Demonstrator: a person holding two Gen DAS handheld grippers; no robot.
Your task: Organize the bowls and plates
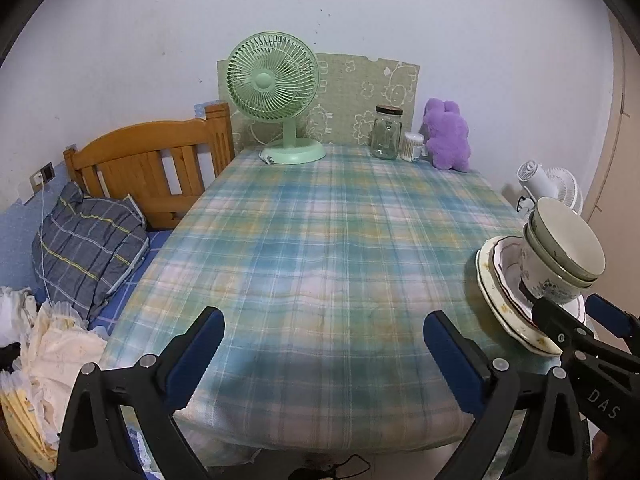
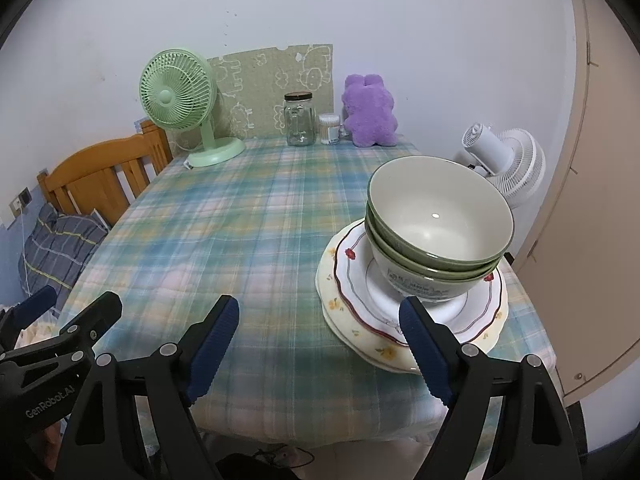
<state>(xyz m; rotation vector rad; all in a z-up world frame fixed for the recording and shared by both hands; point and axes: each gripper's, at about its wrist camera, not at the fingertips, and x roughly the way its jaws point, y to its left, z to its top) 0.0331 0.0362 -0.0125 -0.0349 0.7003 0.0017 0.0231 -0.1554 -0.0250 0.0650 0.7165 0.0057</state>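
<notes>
Nested green-rimmed bowls (image 2: 438, 232) stand on a stack of plates: a white plate with a red wavy rim (image 2: 360, 280) on a cream floral plate (image 2: 372, 350), at the table's front right. The same stack shows in the left wrist view, bowls (image 1: 568, 252) on plates (image 1: 496, 300). My right gripper (image 2: 320, 344) is open and empty, its right finger (image 2: 424, 352) just in front of the plates. My left gripper (image 1: 324, 360) is open and empty over the table's front edge, left of the stack.
The table has a plaid cloth (image 2: 224, 232). At its back stand a green fan (image 2: 180, 100), a glass jar (image 2: 299, 120), a cotton swab tub (image 2: 329, 129) and a purple plush (image 2: 370, 112). A white fan (image 2: 504, 160) stands right, a wooden bed (image 1: 152, 160) left.
</notes>
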